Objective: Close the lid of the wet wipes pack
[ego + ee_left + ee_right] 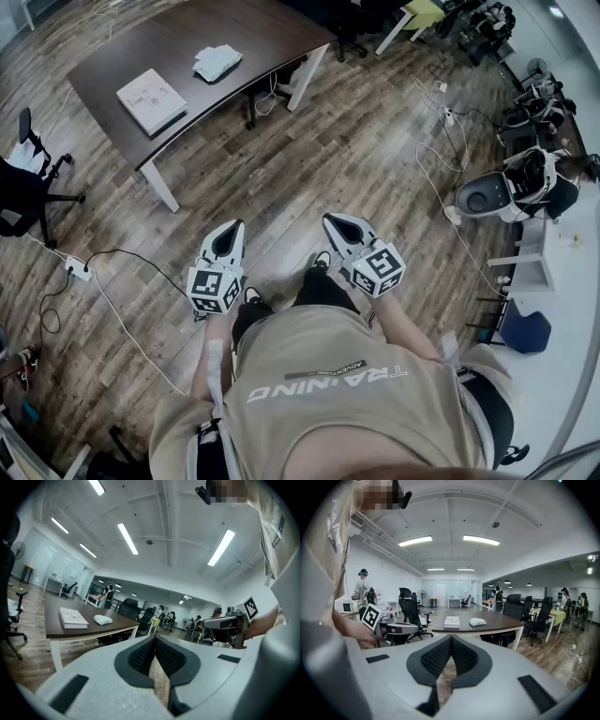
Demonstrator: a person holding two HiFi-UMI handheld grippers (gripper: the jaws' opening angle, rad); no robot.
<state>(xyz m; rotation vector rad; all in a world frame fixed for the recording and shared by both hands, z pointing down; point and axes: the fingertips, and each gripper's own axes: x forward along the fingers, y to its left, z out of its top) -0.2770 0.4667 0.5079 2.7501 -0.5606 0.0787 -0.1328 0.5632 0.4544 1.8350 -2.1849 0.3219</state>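
The wet wipes pack point(217, 62) is a white, slightly crumpled pack on the far side of a dark brown table point(141, 52), well away from both grippers. It also shows small and distant in the left gripper view as the pack point(102, 619) and in the right gripper view as the pack point(477, 621); its lid is too small to make out. My left gripper point(232, 230) and right gripper point(336, 223) hang side by side over the wooden floor in front of the person's body. Each is shut with nothing between its jaws, as the left gripper point(154, 640) and right gripper point(451, 639) show.
A white book or box point(151, 100) lies on the table near the pack. A black office chair point(267, 89) is tucked under the table and another chair point(23, 183) stands at left. Cables and a power strip point(77, 272) lie on the floor. Equipment point(487, 192) stands at right.
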